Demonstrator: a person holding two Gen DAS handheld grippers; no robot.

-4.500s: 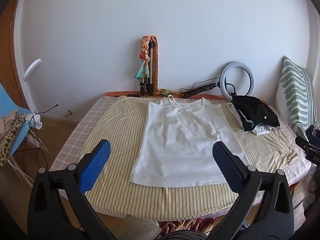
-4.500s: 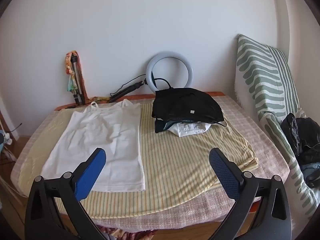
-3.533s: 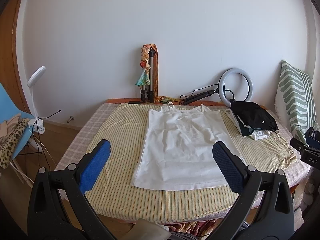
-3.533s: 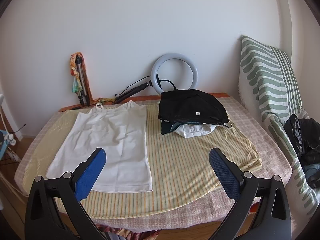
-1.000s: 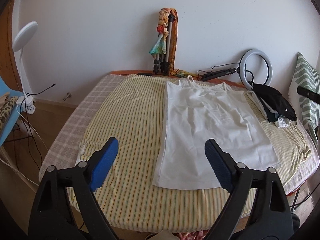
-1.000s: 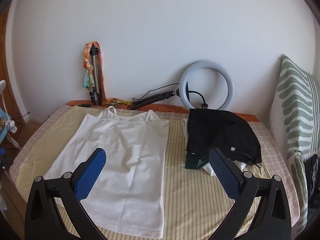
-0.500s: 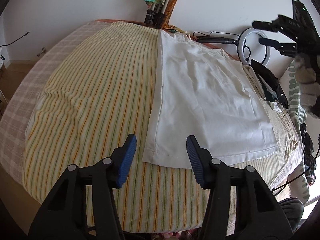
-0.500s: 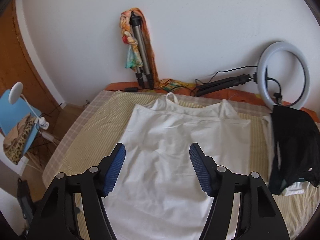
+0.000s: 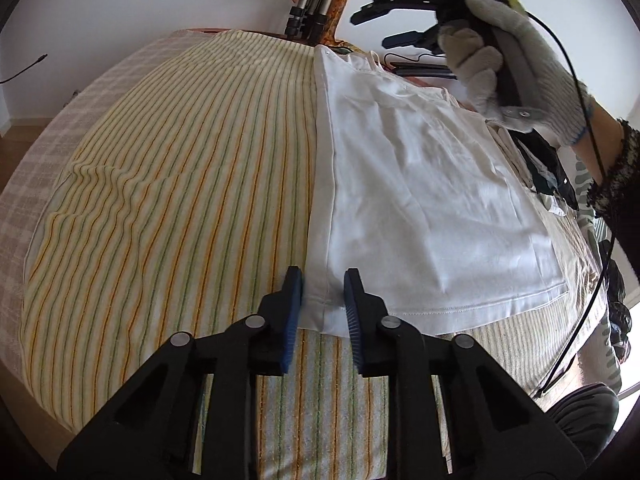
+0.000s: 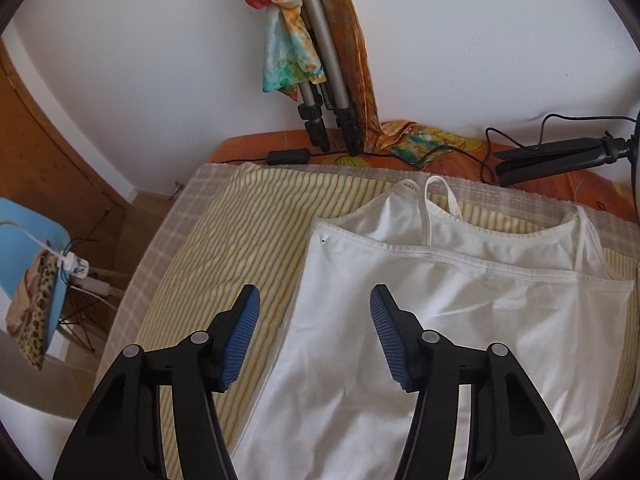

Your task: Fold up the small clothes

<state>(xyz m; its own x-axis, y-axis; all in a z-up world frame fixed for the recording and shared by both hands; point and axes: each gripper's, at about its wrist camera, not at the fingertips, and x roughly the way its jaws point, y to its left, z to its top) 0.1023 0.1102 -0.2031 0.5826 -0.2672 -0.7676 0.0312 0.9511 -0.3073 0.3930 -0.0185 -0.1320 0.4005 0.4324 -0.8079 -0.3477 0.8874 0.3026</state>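
While closing, left gripper (image 9: 322, 282) straddling white camisole (image 9: 420, 184) hem corner

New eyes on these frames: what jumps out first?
The white camisole spread flat on the striped yellow cloth dominates. At its near left hem corner the left tongs are closing with fabric between the pads. The gloved right hand holds the right tongs, also closing, above the strap end near the tripod.

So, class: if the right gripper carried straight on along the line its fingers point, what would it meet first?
Most likely the white camisole, near its left edge below the straps, lying on the striped towel. The right gripper, its jaws closing with nothing between them yet, hangs above it; depth is uncertain.
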